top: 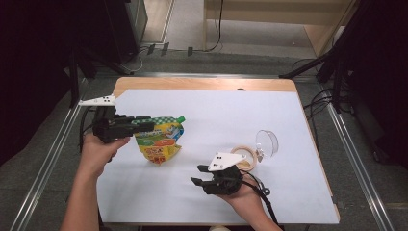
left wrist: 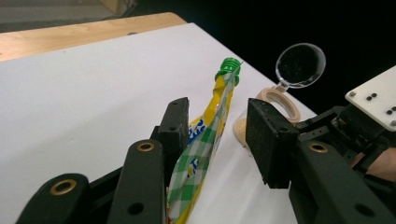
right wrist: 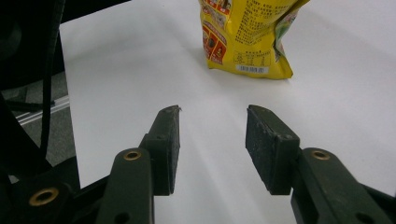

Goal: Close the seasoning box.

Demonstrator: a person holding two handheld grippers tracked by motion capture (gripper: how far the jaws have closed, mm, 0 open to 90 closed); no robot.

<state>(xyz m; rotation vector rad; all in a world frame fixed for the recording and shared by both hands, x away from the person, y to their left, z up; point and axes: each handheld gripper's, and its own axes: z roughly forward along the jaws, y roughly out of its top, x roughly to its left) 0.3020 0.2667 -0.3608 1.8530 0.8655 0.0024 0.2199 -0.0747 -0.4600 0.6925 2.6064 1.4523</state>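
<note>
Fingers [left wrist: 173,122] of the left gripper [left wrist: 217,133] are standing apart around the top edge of the pouch [top: 160,138], one pad lying against its checked face and the other well clear on the far side, so I am not yet holding anything. I am taking the pouch as my landmark: it is sitting upright on the white table cover [top: 211,110], leaning a little, with its green cap [left wrist: 229,65] at the upper corner farthest from my left hand [top: 98,150].

Toward the person's side of the pouch and to its right, the right gripper [right wrist: 212,130] is hovering over bare cover with its jaws spread and nothing between them, pointing back at the pouch's yellow base. Beyond that gripper, farther right of the pouch, the small round container [top: 244,158] is lying with its clear lid [top: 266,142] hinged open.

I am judging the step to be securing the pouch. To do it well, I am planning to keep the pouch's seam centred between the pads, close slowly so the soft film is not buckling or slipping sideways, and grip below the cap where the seal is stiffest. The right gripper, I think, is best kept clear until the pouch is firm.
</note>
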